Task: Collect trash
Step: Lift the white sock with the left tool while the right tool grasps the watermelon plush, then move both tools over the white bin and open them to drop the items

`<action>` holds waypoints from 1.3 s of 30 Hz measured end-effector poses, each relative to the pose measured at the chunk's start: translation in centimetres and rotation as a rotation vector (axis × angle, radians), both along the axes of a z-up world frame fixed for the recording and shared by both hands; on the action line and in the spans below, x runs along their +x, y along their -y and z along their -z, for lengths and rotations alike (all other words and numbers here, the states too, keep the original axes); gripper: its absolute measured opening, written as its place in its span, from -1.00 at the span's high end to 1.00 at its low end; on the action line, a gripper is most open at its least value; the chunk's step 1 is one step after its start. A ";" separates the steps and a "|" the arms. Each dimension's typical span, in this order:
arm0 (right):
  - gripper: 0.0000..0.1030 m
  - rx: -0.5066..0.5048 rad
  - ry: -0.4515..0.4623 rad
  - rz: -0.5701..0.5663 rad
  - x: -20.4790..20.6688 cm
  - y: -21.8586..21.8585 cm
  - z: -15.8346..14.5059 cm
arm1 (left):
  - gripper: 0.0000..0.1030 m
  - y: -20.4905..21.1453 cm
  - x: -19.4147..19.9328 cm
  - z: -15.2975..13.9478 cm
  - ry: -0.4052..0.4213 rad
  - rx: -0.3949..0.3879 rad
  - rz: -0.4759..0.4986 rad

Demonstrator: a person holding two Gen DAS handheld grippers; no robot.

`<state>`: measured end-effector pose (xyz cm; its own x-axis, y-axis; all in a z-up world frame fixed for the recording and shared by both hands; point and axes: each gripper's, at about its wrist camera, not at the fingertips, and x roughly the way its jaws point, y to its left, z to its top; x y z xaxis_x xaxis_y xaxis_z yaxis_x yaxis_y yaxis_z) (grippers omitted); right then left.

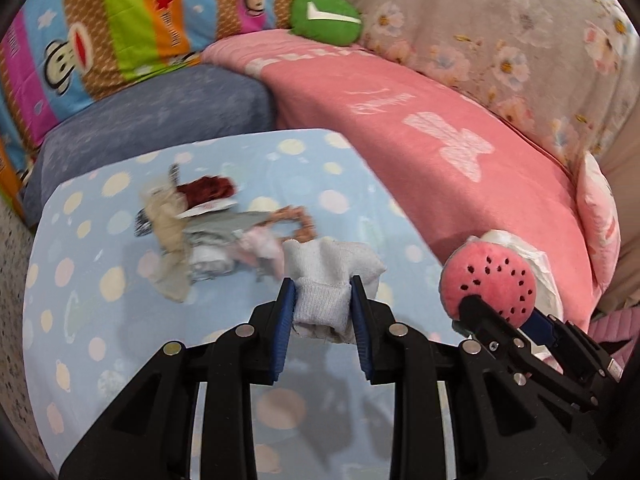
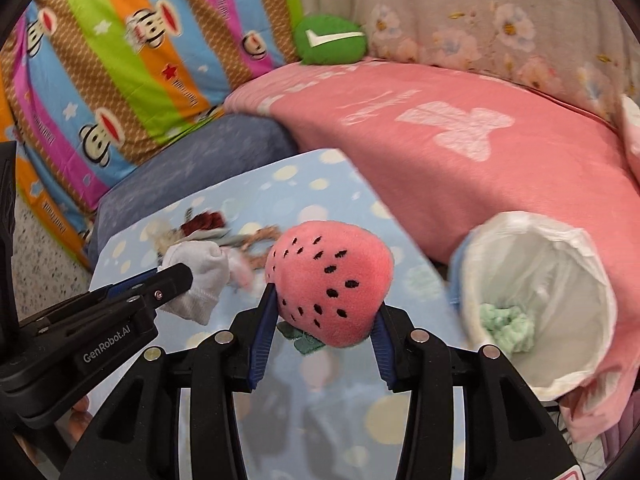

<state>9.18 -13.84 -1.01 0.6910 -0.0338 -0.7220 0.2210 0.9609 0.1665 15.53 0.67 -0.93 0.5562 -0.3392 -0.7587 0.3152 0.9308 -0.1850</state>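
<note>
My left gripper (image 1: 323, 284) is shut on a white sock (image 1: 332, 264) and holds it above the pale blue dotted table (image 1: 100, 320). Beside it on the right, my right gripper (image 2: 326, 300) is shut on a pink strawberry plush (image 2: 332, 276) with black seeds. A pile of cloth and paper scraps (image 1: 192, 232) lies on the table beyond the sock. Right of the plush stands a bin with a white liner (image 2: 596, 272), tilted toward me, with a crumpled green lump (image 2: 508, 324) inside. The right wrist view shows the left gripper (image 2: 176, 280) and the sock (image 2: 200, 280) at left.
A pink blanket (image 1: 440, 140) covers the bed behind the table. A green cushion (image 1: 324, 16), a striped monkey-print quilt (image 1: 100, 28), a floral cloth (image 1: 520, 40) and a grey-blue cushion (image 1: 160, 120) lie further back. Speckled floor (image 1: 12, 280) shows at left.
</note>
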 end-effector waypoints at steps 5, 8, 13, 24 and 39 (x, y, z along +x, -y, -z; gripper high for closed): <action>0.18 0.001 0.022 0.104 -2.9 5.5 -1.0 | 0.48 5.6 -1.5 -1.4 0.034 0.002 0.094; 0.18 -0.006 0.032 0.170 -4.8 8.7 -1.3 | 0.48 9.1 -2.6 -1.8 0.050 0.005 0.156; 0.18 -0.001 0.038 0.265 -7.4 13.4 -1.1 | 0.48 14.3 -4.1 -2.0 0.059 0.004 0.252; 0.17 0.031 0.032 0.416 -11.0 20.3 0.3 | 0.47 22.7 -6.9 -1.2 0.061 0.025 0.400; 0.13 0.042 0.006 0.451 -11.2 22.8 1.8 | -0.16 24.8 -6.5 -0.5 0.079 0.032 0.383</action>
<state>-2.06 -36.60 -2.84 0.6178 -0.3036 -0.7254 0.6154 0.7609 0.2056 9.02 -24.14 -0.46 0.4512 -0.5109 -0.7318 0.6532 0.7477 -0.1193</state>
